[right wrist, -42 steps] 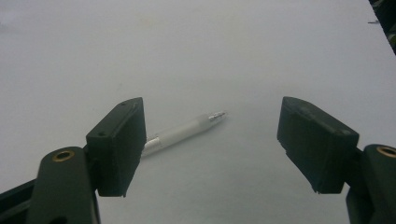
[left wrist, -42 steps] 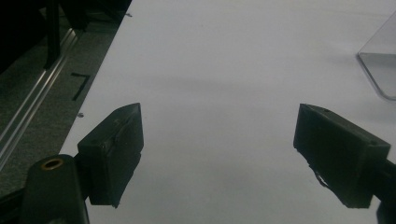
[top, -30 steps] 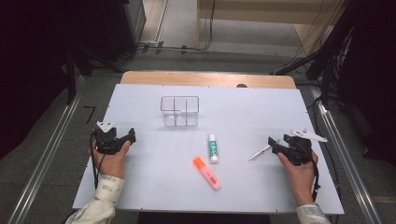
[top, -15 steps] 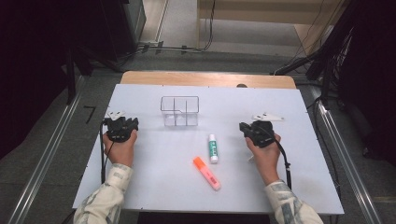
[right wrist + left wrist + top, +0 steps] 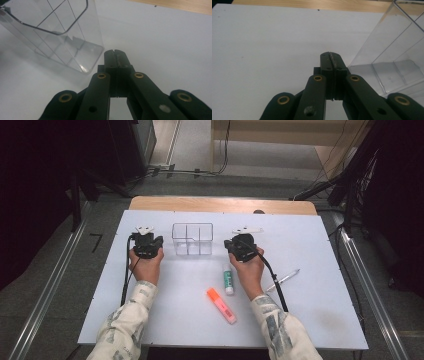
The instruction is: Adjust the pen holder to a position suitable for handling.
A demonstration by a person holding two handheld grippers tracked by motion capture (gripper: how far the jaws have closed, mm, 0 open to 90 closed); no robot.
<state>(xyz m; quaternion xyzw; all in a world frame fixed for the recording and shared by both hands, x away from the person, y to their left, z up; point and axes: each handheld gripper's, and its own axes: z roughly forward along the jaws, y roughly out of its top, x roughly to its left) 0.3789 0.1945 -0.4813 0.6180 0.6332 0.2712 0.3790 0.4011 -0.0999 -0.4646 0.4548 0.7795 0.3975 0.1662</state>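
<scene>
Both pairs of jaws are pressed together on nothing, the left gripper (image 5: pixel 147 243) at nine o'clock and the right gripper (image 5: pixel 241 245) at three o'clock of one clear organizer (image 5: pixel 192 239), its compartments empty, its rim cut off in both gripper views, one glue stick (image 5: pixel 228 278), one orange highlighter (image 5: pixel 222 305) and one pen (image 5: pixel 283 280) lying on the white surface (image 5: pixel 320 250).

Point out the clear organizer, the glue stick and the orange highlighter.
clear organizer (image 5: pixel 192 240): high view, front wall.
glue stick (image 5: pixel 228 279): high view, middle of the tube.
orange highlighter (image 5: pixel 222 305): high view, middle of the barrel.
</scene>
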